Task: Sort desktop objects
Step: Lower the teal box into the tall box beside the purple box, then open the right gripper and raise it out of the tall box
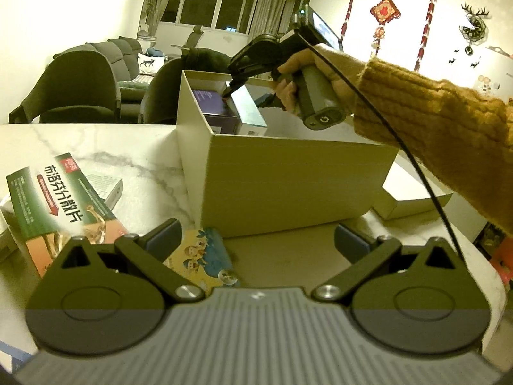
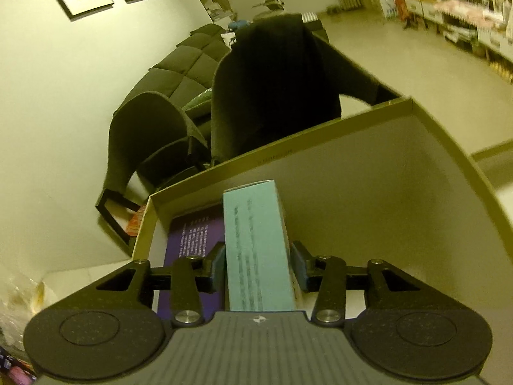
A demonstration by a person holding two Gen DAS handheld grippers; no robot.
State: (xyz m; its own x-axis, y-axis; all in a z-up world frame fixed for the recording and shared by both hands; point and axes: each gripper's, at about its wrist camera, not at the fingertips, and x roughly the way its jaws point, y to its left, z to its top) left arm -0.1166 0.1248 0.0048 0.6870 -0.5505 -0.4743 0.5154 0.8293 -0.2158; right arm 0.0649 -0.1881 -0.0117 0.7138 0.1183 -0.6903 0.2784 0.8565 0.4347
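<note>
teal box (image 2: 258, 250): lower centre of the right wrist view, inside the white carton (image 2: 368, 173), beside the purple box (image 2: 189, 240).
right gripper (image 2: 258, 264): jaws narrow, pads flanking the teal box; slight gap at the right pad, so release looks near done.
left gripper (image 1: 255, 240): jaws wide, empty, above the cartoon card (image 1: 205, 253).
risk 1: teal box sits tilted; may topple onto the purple box.
risk 2: a pad snags it on withdrawal.
risk 3: green medicine box (image 1: 61, 199), left of frame, not yet sorted.

Purple box (image 2: 189, 240) partly hidden behind teal box (image 2: 256, 250); cardboard box (image 1: 288, 173) floor unseen; shelves (image 2: 465, 9) blurred.
</note>
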